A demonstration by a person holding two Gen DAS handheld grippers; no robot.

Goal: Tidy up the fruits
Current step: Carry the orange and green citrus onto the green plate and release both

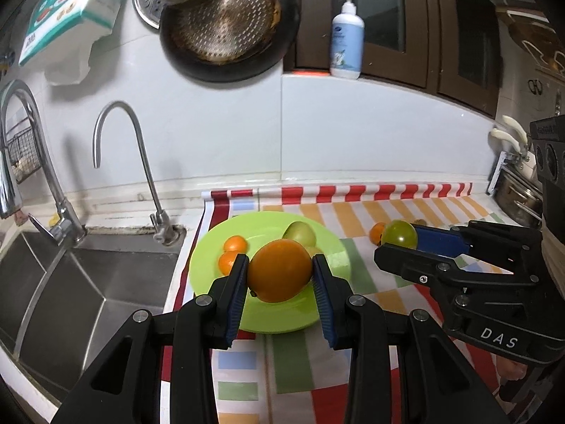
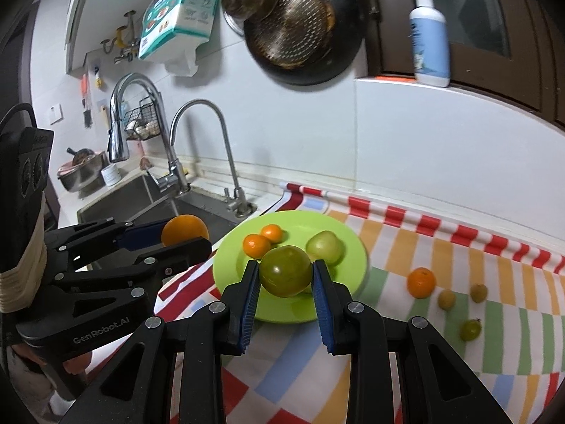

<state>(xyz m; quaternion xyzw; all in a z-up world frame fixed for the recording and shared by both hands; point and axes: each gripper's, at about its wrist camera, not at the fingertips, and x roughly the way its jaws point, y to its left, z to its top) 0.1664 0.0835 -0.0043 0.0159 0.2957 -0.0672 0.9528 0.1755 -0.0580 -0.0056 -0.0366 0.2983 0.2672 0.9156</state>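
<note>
**We carried two fruits over the green plate, one clamped in each gripper.**

From the left wrist, our left gripper (image 1: pixel 279 275) had its ribbed blue pads pressed on a large, smooth orange (image 1: pixel 279 270), held above the round, glossy green plate (image 1: pixel 282 321). Two small tangerines (image 1: pixel 233 252) and a pale green fruit (image 1: pixel 300 233) lay on that plate, beside the steel sink (image 1: pixel 88 282). From the right wrist, our right gripper (image 2: pixel 286 277) was closed on a round, shiny green tomato (image 2: pixel 286 270) above the plate's near half. A lone tangerine (image 2: pixel 421 282) and three small yellowish fruits (image 2: pixel 446 299) sat on the striped, checked cloth (image 2: pixel 459 247).
</note>
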